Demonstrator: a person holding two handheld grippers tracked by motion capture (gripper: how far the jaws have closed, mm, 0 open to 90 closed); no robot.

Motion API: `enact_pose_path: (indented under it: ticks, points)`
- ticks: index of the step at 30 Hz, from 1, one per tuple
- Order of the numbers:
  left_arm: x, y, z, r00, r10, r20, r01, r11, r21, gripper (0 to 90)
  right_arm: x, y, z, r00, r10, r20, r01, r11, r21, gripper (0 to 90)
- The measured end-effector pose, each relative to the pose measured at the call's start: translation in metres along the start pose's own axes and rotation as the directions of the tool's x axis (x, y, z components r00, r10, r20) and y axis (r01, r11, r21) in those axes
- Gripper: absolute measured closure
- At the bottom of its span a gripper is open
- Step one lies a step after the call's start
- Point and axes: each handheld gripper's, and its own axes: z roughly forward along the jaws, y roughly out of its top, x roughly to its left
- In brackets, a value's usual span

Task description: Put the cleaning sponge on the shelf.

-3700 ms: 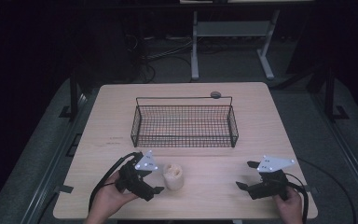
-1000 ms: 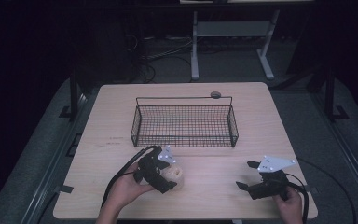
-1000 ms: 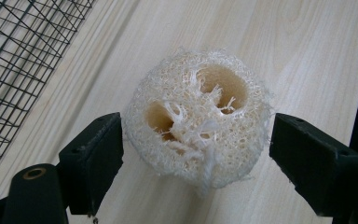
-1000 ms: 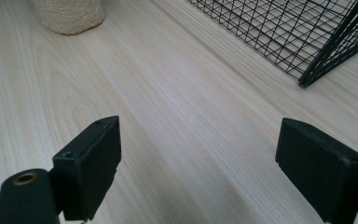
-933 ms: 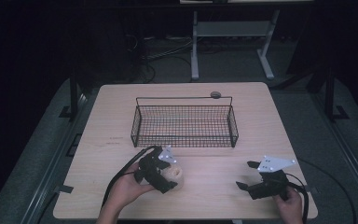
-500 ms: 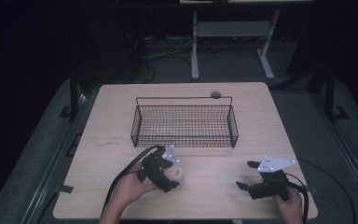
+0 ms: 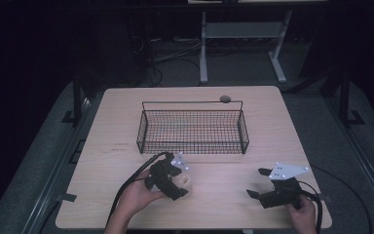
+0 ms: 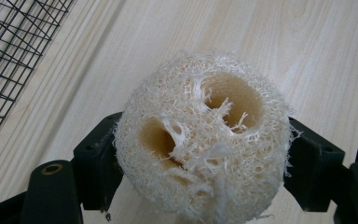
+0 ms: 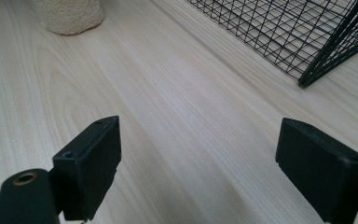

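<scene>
The left tool is now clamped on the loofah: its two black jaws press the fibrous sides from left and right, and the open pores of the loofah face the camera. A few seconds ago the left tool sat just beside the loofah with the jaws short of it; over the last second it has slid onto the loofah and closed. In the high view the left tool and the loofah sit low on the worktop, and I cannot tell whether the loofah has lifted off the wood yet. My reading is that the grasp is made and the carry comes next.

The right tool has not moved in that time. Its jaws stand wide apart with nothing between them, resting over bare wood, and the loofah shows well ahead of it and to its left. In the high view the right tool lies near the front right edge, well apart from the left one.

Beyond both tools stands the wire basket, empty, ahead of the left tool and slightly to its right. It looks the likely place for the loofah. A small dark disc lies just behind the basket.

No brand, label or writing can be read anywhere; faint marks on the wood left of the basket are too small to make out.
</scene>
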Motion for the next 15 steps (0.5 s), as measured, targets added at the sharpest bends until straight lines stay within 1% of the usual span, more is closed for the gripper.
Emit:
enact_pose_path:
  ticks: [5,8,15]
  points:
    - [-0.0001,-0.0002,-0.0014,1.0000,0.000,0.003,0.000,1.0000,-0.001,26.5,0.0000,0.0001,-0.0001,1.0000,0.000,0.000,0.000,1.000,0.001,13.6]
    - [-0.0001,-0.0004,-0.0022,1.0000,0.005,0.004,-0.005,1.0000,0.003,26.6,0.0000,0.0000,0.0002,1.0000,0.000,0.001,0.000,1.000,0.000,13.6]
    - [-0.0007,-0.0003,-0.0044,1.0000,0.000,0.002,0.000,1.0000,-0.006,26.9,-0.0002,0.0000,-0.0001,1.0000,0.000,0.002,0.000,1.000,0.002,13.6]
